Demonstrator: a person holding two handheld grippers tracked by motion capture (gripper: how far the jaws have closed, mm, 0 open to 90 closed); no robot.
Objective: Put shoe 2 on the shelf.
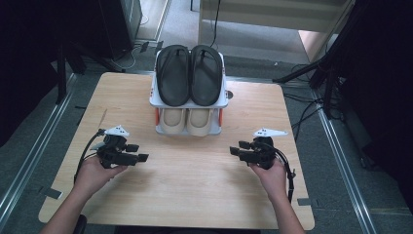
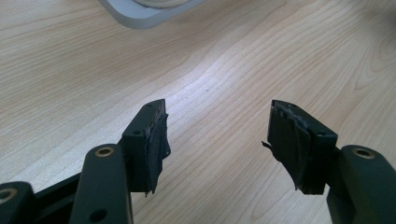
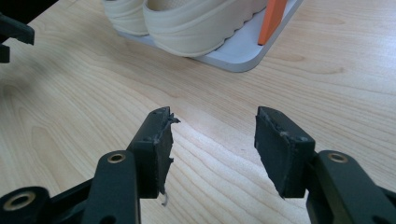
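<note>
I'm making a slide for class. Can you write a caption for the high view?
Two open hand-held grippers, left and right, rest before a two-shelf rack holding black sandals above cream shoes.

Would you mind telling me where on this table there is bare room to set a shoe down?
The wooden table is bare between the left gripper and right gripper, in front of the shoe rack. Bare strips also flank the rack. The rack is full: black sandals above, cream shoes below.
</note>
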